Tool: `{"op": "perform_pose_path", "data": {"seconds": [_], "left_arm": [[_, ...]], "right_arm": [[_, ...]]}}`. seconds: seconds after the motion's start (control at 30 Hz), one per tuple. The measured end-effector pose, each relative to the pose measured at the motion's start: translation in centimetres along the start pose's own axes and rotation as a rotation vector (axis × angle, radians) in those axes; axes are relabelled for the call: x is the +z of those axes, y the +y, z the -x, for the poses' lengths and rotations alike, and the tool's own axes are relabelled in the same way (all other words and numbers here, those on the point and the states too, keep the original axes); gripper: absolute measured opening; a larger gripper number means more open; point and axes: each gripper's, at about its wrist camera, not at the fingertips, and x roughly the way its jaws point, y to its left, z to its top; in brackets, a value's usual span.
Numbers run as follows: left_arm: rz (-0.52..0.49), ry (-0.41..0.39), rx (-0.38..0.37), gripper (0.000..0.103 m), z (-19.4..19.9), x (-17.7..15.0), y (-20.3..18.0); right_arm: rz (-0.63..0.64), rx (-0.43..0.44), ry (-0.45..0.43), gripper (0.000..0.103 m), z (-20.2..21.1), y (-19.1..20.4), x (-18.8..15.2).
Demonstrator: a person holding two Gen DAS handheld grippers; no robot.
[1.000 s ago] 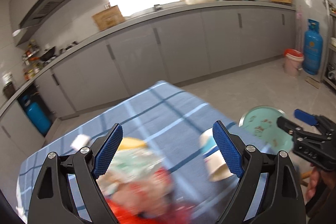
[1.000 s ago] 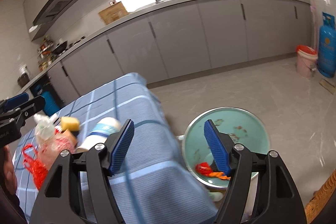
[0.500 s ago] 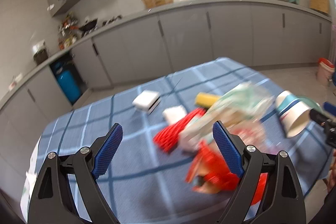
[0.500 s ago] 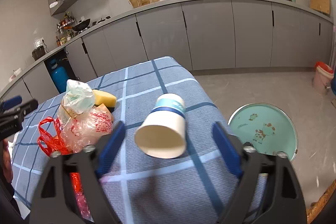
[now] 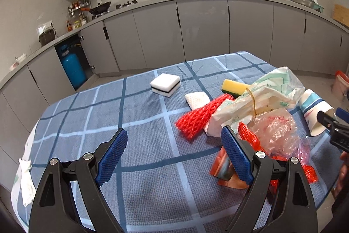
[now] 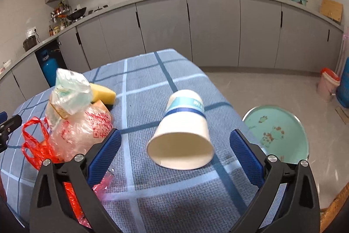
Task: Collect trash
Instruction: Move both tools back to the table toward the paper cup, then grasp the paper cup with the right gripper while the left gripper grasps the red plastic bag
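Observation:
A white paper cup (image 6: 182,134) with a blue band lies on its side on the blue checked tablecloth (image 6: 141,84), mouth toward me. My right gripper (image 6: 174,152) is open, its fingers on either side of the cup's mouth, not touching it. A heap of plastic bags (image 6: 74,115) and red netting lies to its left. In the left wrist view the heap (image 5: 261,106), a red foam net (image 5: 196,119) and the cup (image 5: 314,113) lie right of my open, empty left gripper (image 5: 172,156).
A green bin lid (image 6: 277,130) sits on the floor right of the table. A white sponge block (image 5: 165,84), a yellow sponge (image 5: 234,85) and a white pad (image 5: 197,99) lie on the cloth. Grey cabinets (image 5: 196,32) run behind. A pink bucket (image 6: 328,84) stands at right.
Both grippers swung left from the bin to the table. The right gripper came to face the paper cup and closed in on it. The left gripper now looks over the trash heap.

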Motion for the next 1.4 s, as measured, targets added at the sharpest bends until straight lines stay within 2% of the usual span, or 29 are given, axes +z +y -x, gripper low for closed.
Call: {"op": "perform_pose_path", "data": {"seconds": [0.2,0.27,0.33,0.53,0.67,0.93,1.03,1.13,1.17,1.27,1.33,1.37,1.4], "left_arm": [[0.008,0.008,-0.008,0.086,-0.4,-0.2,-0.5],[0.017,0.009,-0.02,0.086,-0.4,-0.1,-0.6],[0.01,0.01,-0.034,0.086,-0.6,0.2,-1.2],[-0.033,-0.024,-0.078,0.086,-0.4,1.3,-3.3],[-0.025,-0.031,-0.089,0.086,0.0,1.7,-3.5],[-0.006,0.022,-0.113,0.086,1.5,-1.1,-2.7],[-0.019,0.047,-0.132,0.086,1.3,-1.8,-4.0],[-0.035,0.032,-0.147,0.084,1.2,-1.9,-5.2],[-0.035,0.04,-0.155,0.081,1.0,-1.8,-5.4],[-0.021,0.066,-0.19,0.058,0.3,-1.9,-5.8],[-0.014,0.092,-0.22,0.033,0.0,-2.0,-6.0],[-0.013,0.096,-0.225,0.026,0.1,-2.1,-6.0],[-0.017,0.093,-0.228,0.014,0.2,-2.1,-6.0]], "right_arm": [[-0.021,0.018,0.031,0.096,-1.0,-0.3,-0.3],[-0.023,0.04,0.049,0.076,-1.3,-0.4,-0.4],[-0.023,0.057,0.064,0.067,-1.5,-0.4,-0.6],[-0.023,0.084,0.046,0.065,-1.0,-0.6,-0.9],[-0.022,0.108,0.014,0.064,0.1,-0.6,-0.8],[0.029,0.12,-0.047,0.063,3.1,-0.1,-1.2],[0.051,0.128,-0.044,0.063,3.3,0.5,-1.9],[0.07,0.134,-0.046,0.063,3.7,1.0,-2.4],[0.072,0.136,-0.05,0.062,3.8,1.0,-2.4],[0.07,0.142,-0.066,0.062,4.3,0.9,-2.3],[0.072,0.146,-0.073,0.062,4.5,0.9,-2.3],[0.074,0.148,-0.077,0.062,4.7,0.9,-2.4],[0.076,0.15,-0.081,0.062,4.8,0.9,-2.4]]}}
